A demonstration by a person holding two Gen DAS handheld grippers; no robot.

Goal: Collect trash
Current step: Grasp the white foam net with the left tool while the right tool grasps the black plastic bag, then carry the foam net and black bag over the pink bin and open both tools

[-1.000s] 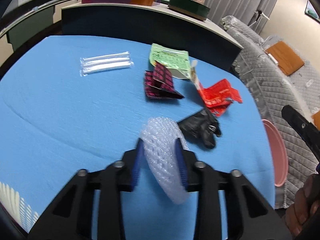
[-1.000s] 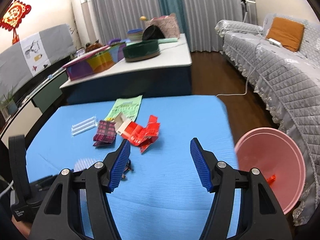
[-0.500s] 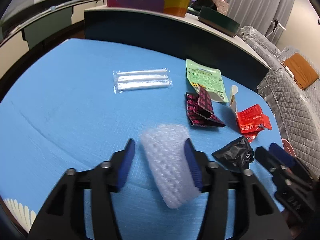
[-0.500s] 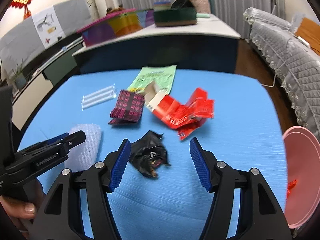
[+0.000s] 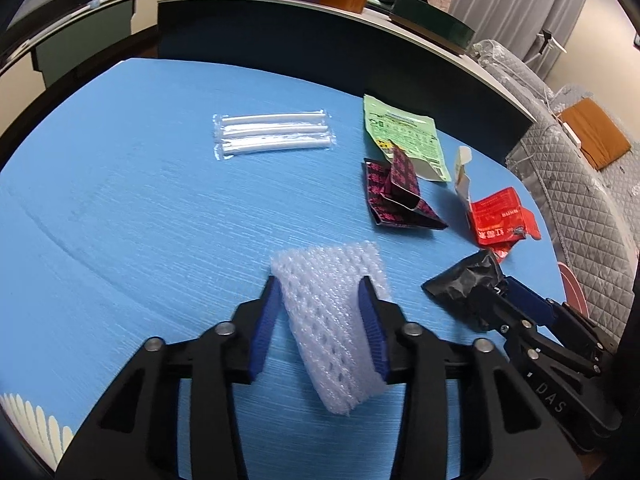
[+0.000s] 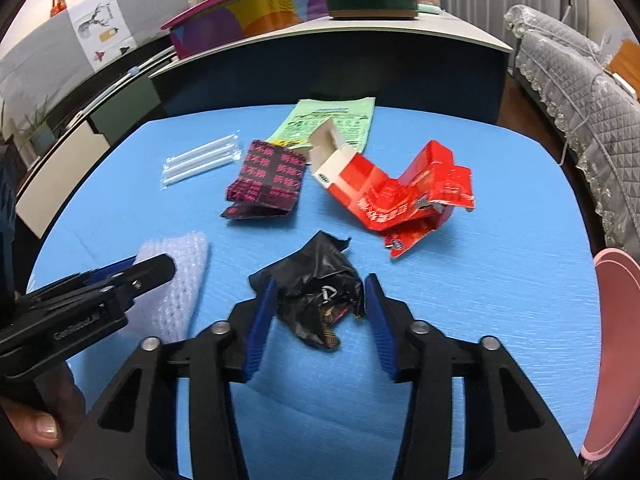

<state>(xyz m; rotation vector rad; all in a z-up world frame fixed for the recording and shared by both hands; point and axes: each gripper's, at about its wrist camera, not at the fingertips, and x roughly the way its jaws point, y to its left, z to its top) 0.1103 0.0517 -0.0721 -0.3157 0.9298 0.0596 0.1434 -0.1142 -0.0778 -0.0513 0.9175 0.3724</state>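
Because each piece goes off singly, the left gripper [image 5: 322, 300] pinches the white bubble-wrap strip [image 5: 332, 320] while the right gripper [image 6: 318, 300], parted, straddles the crumpled black plastic wrapper [image 6: 316, 292].

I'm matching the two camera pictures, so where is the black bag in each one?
Left wrist: black bag at lower right, at the right tongs' tips.
Right wrist: lower centre, between the tongs' fingers.
Shared landmark: red box, just beyond it.

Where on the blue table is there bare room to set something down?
Bare: the table's near-left stretch, between the straw packet and bubble wrap. Crowded: the far-right cluster of green sachet, maroon wrapper, red carton and black bag.
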